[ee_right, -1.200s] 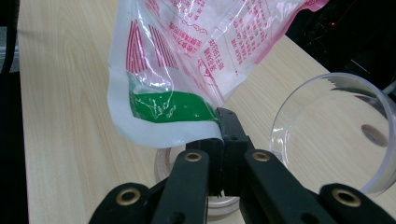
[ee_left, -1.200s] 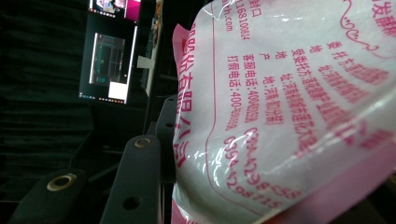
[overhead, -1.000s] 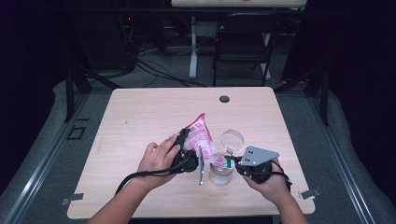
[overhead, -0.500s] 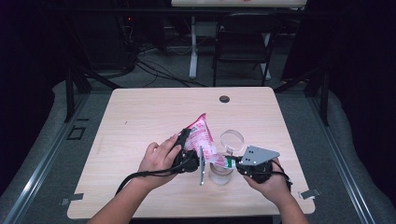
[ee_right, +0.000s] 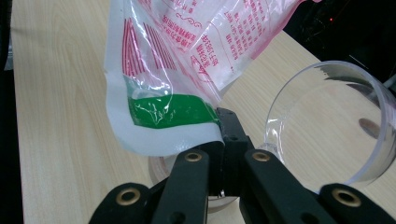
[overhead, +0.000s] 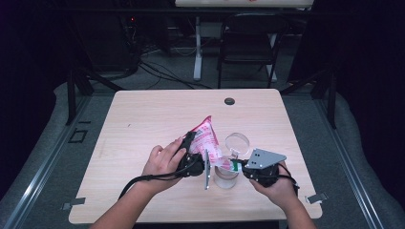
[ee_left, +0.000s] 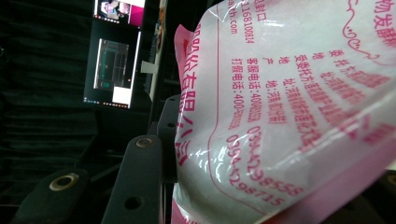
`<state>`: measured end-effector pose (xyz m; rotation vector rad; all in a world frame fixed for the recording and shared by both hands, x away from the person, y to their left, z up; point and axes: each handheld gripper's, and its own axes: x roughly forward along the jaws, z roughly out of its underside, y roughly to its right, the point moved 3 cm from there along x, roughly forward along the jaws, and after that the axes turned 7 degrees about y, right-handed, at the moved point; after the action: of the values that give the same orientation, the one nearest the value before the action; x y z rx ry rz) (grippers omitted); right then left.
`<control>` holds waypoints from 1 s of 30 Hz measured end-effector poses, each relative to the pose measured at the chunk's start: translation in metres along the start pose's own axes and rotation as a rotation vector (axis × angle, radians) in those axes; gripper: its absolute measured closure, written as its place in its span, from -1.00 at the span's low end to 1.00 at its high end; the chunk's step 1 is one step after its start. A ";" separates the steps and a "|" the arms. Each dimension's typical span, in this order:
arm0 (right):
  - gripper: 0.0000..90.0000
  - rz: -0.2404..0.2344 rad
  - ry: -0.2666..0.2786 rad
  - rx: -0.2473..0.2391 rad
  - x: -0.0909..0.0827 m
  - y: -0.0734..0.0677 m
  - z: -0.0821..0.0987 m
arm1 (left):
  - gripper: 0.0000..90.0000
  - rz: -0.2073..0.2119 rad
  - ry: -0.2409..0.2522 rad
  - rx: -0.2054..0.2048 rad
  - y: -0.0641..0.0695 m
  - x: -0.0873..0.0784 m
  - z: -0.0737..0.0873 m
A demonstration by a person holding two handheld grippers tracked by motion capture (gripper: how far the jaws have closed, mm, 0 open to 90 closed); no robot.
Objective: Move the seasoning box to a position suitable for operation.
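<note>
— Bag (overhead: 205, 139) status? Where's it sitting?

— Pink-and-white printed bag, held up off the table (overhead: 143, 119) between both grippers, near the front edge, tilted. Top corner points away from the person, lower end w/ a green patch hangs over a clear jar (overhead: 225, 175).

— Left gripper (overhead: 193, 155)?

— Jaws partly apart, clamped on the bag's upper body. Left gripper view: bag bulges right against one black jaw, pink print up close.

— Right gripper (ee_right: 223, 140)?

— Jaws together, pinching the bag's bottom edge, right at the white seam under the green patch. Right gripper view shows it plainly.

— Anything else nearby?

— Clear round lid (overhead: 237, 142), just beside the jar on its far side; in the right gripper view it stands tilted on edge, right of the jaws. Dark round grommet (overhead: 229, 101) at the table's far edge, well apart. Black chair (overhead: 248, 43) beyond the table.

— Hands?

— Left hand (overhead: 162, 162) wraps its gripper; right hand (overhead: 277, 186) under the grey plate.
</note>
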<state>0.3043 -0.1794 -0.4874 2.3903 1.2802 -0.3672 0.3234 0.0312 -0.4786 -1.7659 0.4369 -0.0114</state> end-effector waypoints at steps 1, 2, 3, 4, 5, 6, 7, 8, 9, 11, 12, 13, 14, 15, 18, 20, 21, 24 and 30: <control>1.00 0.001 -0.001 -0.002 0.000 0.000 0.000 | 0.43 0.001 -0.003 0.002 0.000 0.000 0.000; 1.00 0.001 -0.001 -0.002 0.000 0.000 0.000 | 0.43 -0.001 -0.003 0.003 0.000 0.000 0.000; 1.00 0.000 -0.001 -0.001 0.000 0.000 0.000 | 0.43 -0.001 -0.004 0.004 0.000 0.000 0.000; 1.00 0.001 -0.003 -0.002 0.000 0.000 0.000 | 0.43 -0.001 -0.004 0.007 0.000 -0.001 0.000; 1.00 0.002 -0.004 -0.002 0.000 0.000 0.000 | 0.43 0.001 -0.005 0.007 0.000 -0.001 0.000; 1.00 0.003 -0.006 -0.004 0.000 0.000 0.000 | 0.43 0.001 -0.007 0.008 0.000 0.000 0.000; 1.00 0.003 -0.006 -0.003 0.000 0.000 0.001 | 0.43 0.003 -0.008 0.011 0.001 0.000 0.000; 1.00 0.000 -0.008 -0.004 0.000 0.000 0.001 | 0.43 0.002 -0.006 0.011 0.001 0.000 0.000; 1.00 0.002 -0.009 -0.004 0.001 0.000 0.001 | 0.43 0.003 -0.005 0.010 0.001 0.000 0.000; 1.00 0.003 -0.012 -0.004 0.001 0.000 0.001 | 0.43 0.003 -0.004 0.010 0.002 0.000 0.000; 1.00 0.002 -0.013 -0.004 0.001 0.000 0.001 | 0.43 0.000 -0.001 0.010 0.002 0.000 0.000; 1.00 0.001 -0.012 -0.002 0.001 0.000 0.002 | 0.43 0.000 -0.001 0.011 0.003 0.000 0.000; 1.00 0.001 -0.011 -0.003 0.001 0.000 0.002 | 0.43 0.000 0.000 0.010 0.003 0.000 0.000; 1.00 0.002 -0.012 -0.003 0.001 0.000 0.002 | 0.43 0.001 0.000 0.010 0.003 0.000 0.000; 1.00 0.000 -0.011 -0.001 0.002 0.000 0.002 | 0.43 0.000 0.001 0.010 0.002 0.000 0.000; 1.00 0.001 -0.012 -0.002 0.002 0.000 0.002 | 0.43 -0.001 0.000 0.011 0.003 0.000 0.000; 1.00 -0.001 -0.011 -0.001 0.002 0.000 0.002 | 0.43 0.002 -0.002 0.004 0.003 0.000 0.000; 1.00 0.000 -0.014 -0.002 0.002 0.000 0.003 | 0.43 -0.003 0.001 0.011 0.003 0.000 0.000; 1.00 0.000 -0.017 -0.002 0.002 0.000 0.003 | 0.43 -0.004 -0.001 0.012 0.003 0.000 0.000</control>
<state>0.3056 -0.1790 -0.4911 2.3804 1.2726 -0.3846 0.3222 0.0305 -0.4811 -1.7551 0.4321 -0.0157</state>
